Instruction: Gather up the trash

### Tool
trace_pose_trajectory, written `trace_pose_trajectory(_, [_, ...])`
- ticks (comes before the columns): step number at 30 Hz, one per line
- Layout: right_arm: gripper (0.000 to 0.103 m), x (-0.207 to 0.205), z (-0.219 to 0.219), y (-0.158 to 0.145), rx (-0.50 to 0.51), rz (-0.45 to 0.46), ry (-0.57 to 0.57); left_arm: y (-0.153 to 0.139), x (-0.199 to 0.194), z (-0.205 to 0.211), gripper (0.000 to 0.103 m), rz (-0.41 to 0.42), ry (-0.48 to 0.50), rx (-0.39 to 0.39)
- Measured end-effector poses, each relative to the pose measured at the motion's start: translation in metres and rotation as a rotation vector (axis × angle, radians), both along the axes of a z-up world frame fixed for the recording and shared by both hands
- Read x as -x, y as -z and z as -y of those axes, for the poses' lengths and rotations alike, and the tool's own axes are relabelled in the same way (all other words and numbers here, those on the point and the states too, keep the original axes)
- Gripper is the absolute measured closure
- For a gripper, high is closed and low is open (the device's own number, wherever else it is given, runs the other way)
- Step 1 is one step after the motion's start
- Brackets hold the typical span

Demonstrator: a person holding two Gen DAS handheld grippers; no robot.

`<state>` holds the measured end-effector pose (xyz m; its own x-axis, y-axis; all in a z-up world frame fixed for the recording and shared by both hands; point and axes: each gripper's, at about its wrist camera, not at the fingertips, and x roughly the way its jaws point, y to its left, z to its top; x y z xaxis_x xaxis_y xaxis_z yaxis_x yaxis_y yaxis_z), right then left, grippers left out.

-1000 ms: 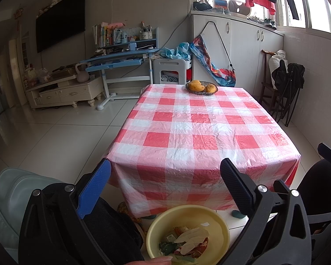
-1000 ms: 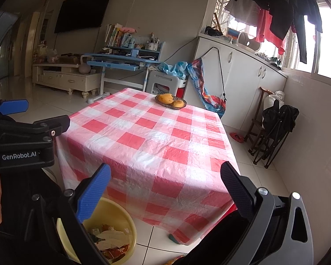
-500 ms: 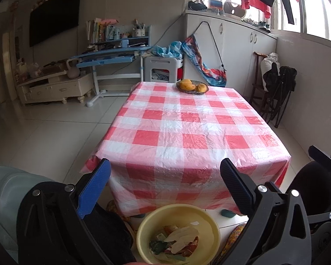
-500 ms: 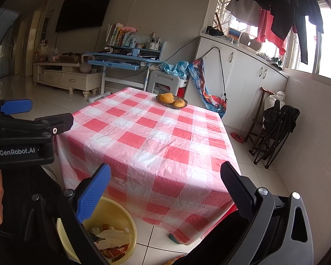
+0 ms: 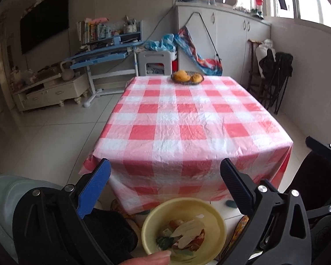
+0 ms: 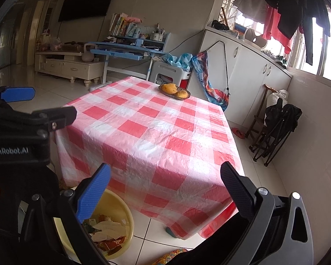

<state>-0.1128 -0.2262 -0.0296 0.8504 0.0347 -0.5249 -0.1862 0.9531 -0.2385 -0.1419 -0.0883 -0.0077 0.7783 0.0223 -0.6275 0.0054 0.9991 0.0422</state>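
A yellow basin (image 5: 211, 216) stands on the floor below the table's near edge and holds a pile of trash (image 5: 183, 236): paper scraps and wrappers. It also shows in the right wrist view (image 6: 119, 212), with the trash (image 6: 108, 231) inside. My left gripper (image 5: 165, 176) is open and empty, held above the basin. My right gripper (image 6: 165, 176) is open and empty, to the right of the left one, over the table's near corner. The left gripper's body (image 6: 22, 130) shows in the right wrist view.
A table with a red-and-white checked cloth (image 5: 187, 119) fills the middle. A basket of fruit (image 5: 187, 77) sits at its far edge. Folded chairs (image 5: 273, 81) lean at the right wall. A blue desk (image 5: 103, 55) and a white stool (image 5: 156, 63) stand behind.
The left wrist view has shifted: the table now sits further right and lower in frame, and the basin has moved right. Both grippers stay open. The right view barely changed.
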Motion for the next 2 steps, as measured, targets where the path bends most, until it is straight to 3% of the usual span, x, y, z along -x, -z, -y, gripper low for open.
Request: trace_pose_trajectory(2, [0.008,-0.0025,0.0015,0.0009,0.004,-0.021,-0.002,0.0011,-0.0017,-0.0018,0.007,-0.024,0.007,0.008])
